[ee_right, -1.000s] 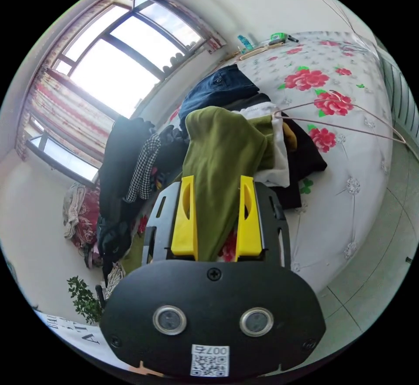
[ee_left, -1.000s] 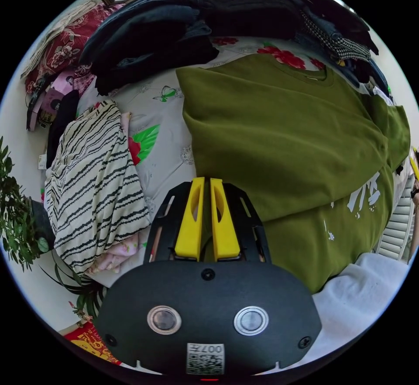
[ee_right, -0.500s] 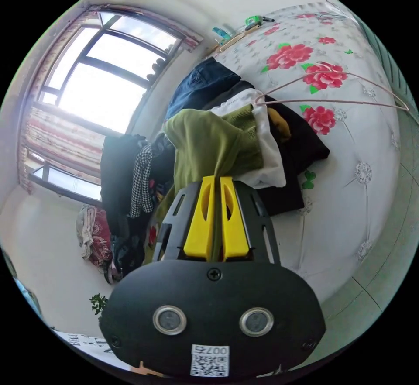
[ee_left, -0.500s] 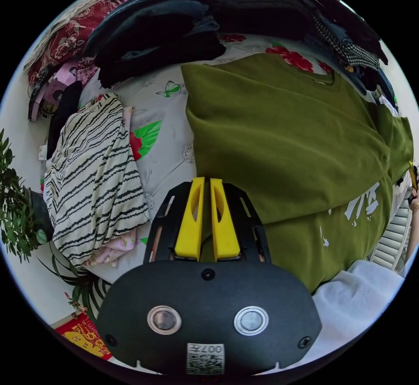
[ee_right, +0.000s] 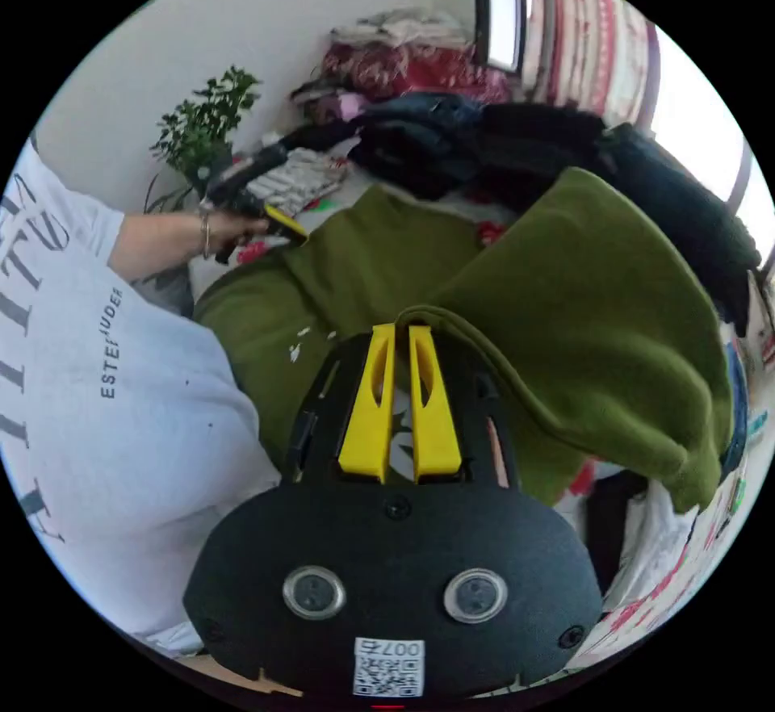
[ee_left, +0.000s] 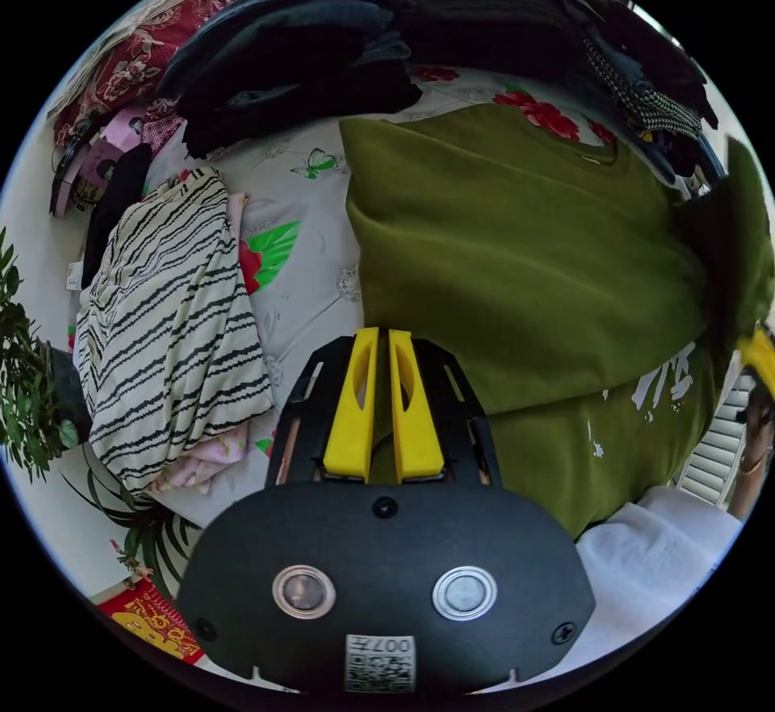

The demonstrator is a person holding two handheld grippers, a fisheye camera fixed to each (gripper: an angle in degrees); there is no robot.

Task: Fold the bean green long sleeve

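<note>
The bean green long sleeve shirt (ee_left: 517, 260) lies flat on the flowered bed, white print near its hem. My left gripper (ee_left: 384, 334) is shut on the shirt's near side edge. In the right gripper view, a hand holds that left gripper (ee_right: 282, 221) at the shirt's far corner. My right gripper (ee_right: 402, 330) is shut on the green sleeve (ee_right: 597, 316), which is lifted and drapes off to the right above the shirt body (ee_right: 363, 252). The raised sleeve (ee_left: 739, 236) and a yellow jaw of the right gripper (ee_left: 759, 353) show at the right rim of the left gripper view.
A striped garment (ee_left: 169, 316) lies left of the shirt. Dark clothes (ee_left: 323, 58) are piled behind it on the bed (ee_left: 311, 292). A potted plant (ee_left: 24, 389) stands at the bed's corner. The person's white top (ee_right: 105, 389) is close on the left.
My right gripper has shut on the sleeve, lifted it off the pile of clothes and swung it over toward the shirt body. The left gripper has stayed shut in place.
</note>
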